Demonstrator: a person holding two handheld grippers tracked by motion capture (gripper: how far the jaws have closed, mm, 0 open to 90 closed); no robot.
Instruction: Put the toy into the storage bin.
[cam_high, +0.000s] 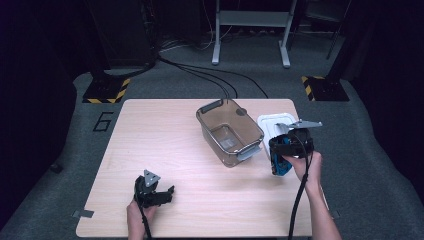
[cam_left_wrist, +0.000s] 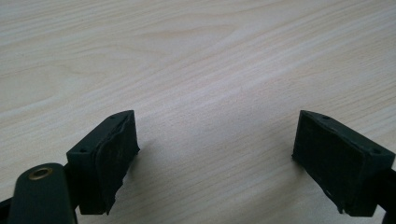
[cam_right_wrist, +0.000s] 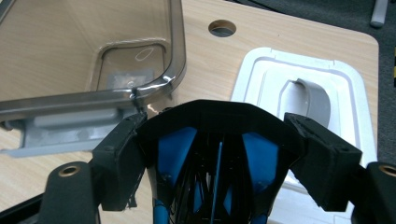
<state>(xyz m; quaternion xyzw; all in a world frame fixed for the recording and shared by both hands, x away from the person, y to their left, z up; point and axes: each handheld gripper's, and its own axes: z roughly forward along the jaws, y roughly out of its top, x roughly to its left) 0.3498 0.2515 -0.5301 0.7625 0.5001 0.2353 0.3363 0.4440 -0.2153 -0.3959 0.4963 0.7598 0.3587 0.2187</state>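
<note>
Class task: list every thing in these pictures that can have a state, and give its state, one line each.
Storage bin: empty, uncovered, upright.
White lid: off, flat on the table.
Blue-and-black object: clamped, beside the bin.
Right hand-held gripper: shut on it.
Left hand-held gripper: open, nothing between jaws.

this looks like a lab or test studio set up for recording. a pale wood-grain table (cam_high: 165, 150) stands alone on grey carpet flooring (cam_high: 380, 150), with darkness all around it. black-and-yellow hazard-striped base plates (cam_high: 106, 91) sit beyond its far corners, black cables (cam_high: 210, 75) run across the floor from its far edge, and a grey metal stand frame (cam_high: 250, 30) rises behind. a black numeral six (cam_high: 103, 121) marks the carpet off the table's left edge.
</note>
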